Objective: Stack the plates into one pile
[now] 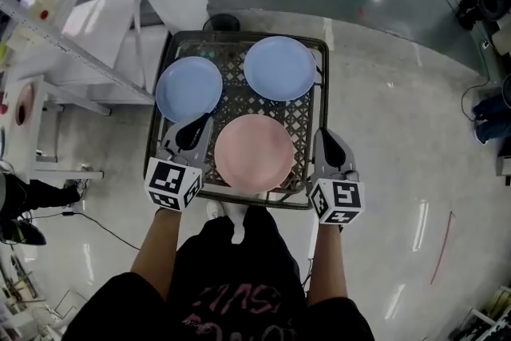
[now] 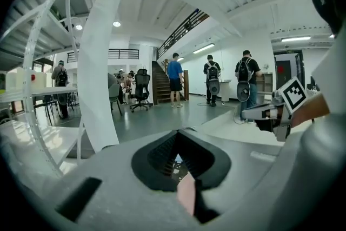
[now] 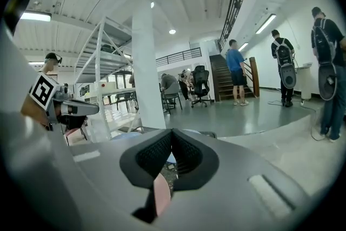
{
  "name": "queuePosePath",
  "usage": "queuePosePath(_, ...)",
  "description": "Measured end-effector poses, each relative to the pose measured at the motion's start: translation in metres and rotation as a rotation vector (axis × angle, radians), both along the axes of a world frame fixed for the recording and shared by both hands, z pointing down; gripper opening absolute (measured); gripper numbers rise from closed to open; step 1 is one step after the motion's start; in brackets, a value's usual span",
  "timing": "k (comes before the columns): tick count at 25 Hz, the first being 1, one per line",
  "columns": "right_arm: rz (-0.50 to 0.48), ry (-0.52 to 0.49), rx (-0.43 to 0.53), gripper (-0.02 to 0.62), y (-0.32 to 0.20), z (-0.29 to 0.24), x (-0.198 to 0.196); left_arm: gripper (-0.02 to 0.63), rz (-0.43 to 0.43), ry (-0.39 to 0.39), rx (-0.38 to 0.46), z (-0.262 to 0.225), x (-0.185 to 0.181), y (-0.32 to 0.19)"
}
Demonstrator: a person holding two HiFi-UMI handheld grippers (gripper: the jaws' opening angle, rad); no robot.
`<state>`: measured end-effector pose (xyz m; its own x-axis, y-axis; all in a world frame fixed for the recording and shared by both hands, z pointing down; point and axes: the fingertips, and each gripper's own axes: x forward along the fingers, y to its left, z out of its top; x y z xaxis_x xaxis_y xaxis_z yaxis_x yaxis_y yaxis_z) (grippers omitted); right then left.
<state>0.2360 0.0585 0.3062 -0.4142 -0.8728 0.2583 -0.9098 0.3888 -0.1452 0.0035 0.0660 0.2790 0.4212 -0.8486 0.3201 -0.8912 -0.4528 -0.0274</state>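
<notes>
Head view: holding left gripper (image 1: 194, 132) and right gripper (image 1: 329, 146) clenched, empty, flanking pink plate (image 1: 254, 152) at lower centre of crate (image 1: 239, 101); lying just above left gripper, blue plate (image 1: 188, 89); sitting upper right, second blue plate (image 1: 279, 68).

Head view steeply down, gripper views near-level; pink plate (image 1: 254, 152) shared

An office chair (image 2: 141, 85) stands between white pillar (image 2: 104, 73) and staircase (image 2: 161, 83).
</notes>
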Motion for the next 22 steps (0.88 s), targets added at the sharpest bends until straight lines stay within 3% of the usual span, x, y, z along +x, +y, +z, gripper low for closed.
queuePosePath(5, 0.015, -0.029, -0.062, 0.011, -0.005, 0.021, 0.001, -0.005, -0.036, 0.033, -0.022, 0.009, -0.006, -0.002)
queuePosePath(13, 0.013, -0.015, -0.131, 0.011, 0.0, 0.048, -0.009, -0.005, -0.032, 0.003, -0.067, 0.036, -0.012, 0.004)
queuePosePath(21, 0.035, 0.017, -0.292, 0.012, 0.018, 0.104, -0.02, -0.002, -0.007, -0.004, -0.2, 0.095, -0.018, 0.003)
queuePosePath(22, 0.037, 0.019, -0.309, 0.035, 0.019, 0.111, -0.021, 0.04, -0.002, -0.008, -0.219, 0.104, -0.018, 0.002)
